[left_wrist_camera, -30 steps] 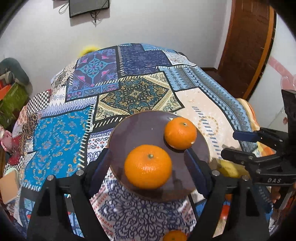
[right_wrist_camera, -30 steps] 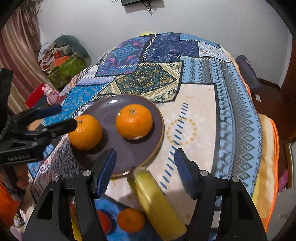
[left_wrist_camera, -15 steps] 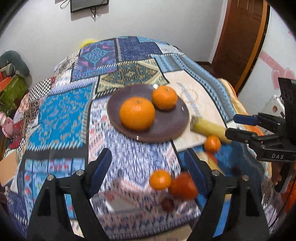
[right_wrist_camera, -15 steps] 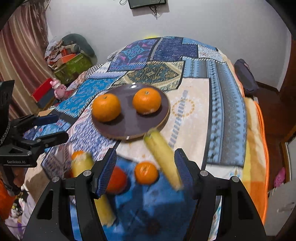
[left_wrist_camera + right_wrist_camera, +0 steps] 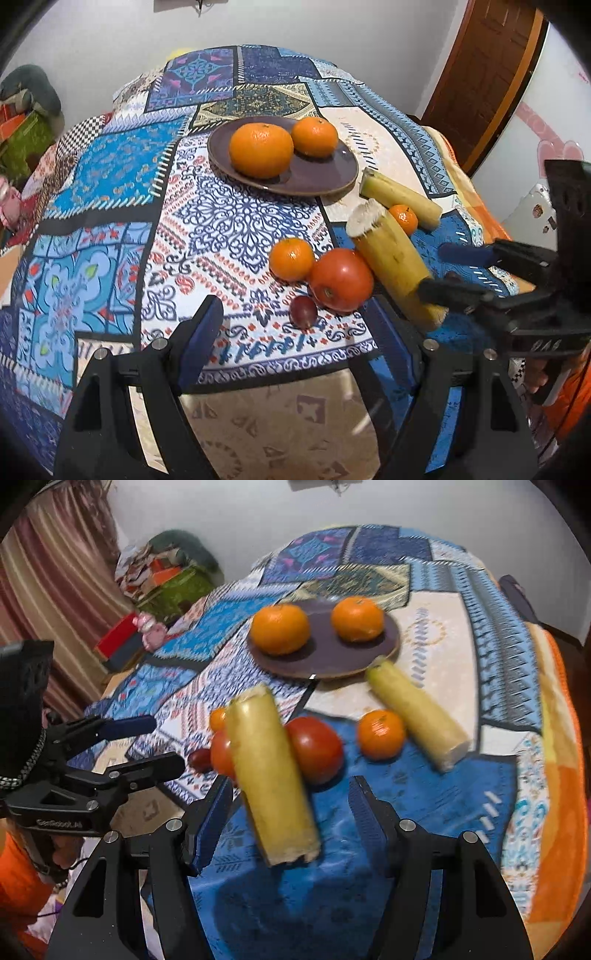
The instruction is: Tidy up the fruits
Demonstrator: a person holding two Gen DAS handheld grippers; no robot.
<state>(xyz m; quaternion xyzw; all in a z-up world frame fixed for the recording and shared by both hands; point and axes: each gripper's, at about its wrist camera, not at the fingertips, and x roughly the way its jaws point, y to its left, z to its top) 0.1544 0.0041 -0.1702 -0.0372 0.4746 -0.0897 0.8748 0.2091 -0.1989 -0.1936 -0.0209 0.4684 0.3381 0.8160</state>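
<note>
1. Patchwork bedspread (image 5: 110, 177) covers a soft bed, and that surface is the first hazard: round fruit set on cloth rolls easily.
2. At the far left, the left claw (image 5: 295, 332) hangs wide and empty over the near edge of the bed. Just past its tips lie a small dark fruit (image 5: 303, 312), a tomato (image 5: 340, 278) and a small orange (image 5: 291, 258), all touching or nearly so. Closing on one could nudge its neighbours toward the edge.
3. At twelve o'clock from that cluster sits the brown plate (image 5: 325, 177) with a big orange (image 5: 260, 149) and another orange (image 5: 314, 136). More fruit added carelessly could knock these off the shallow rim.
4. At three o'clock from the tomato a pale yellow stalk (image 5: 391, 254) leans against it. Lifting the stalk may free the tomato.
5. Farther right, a small orange (image 5: 404, 218) is wedged against a second stalk (image 5: 400, 201).
6. Rightmost, the right claw (image 5: 290, 812) stands half open and empty, with the near stalk (image 5: 271, 771) roughly in line. This view is blurred, so whether its pads touch is unclear. An off-centre pinch could spin the stalk.
</note>
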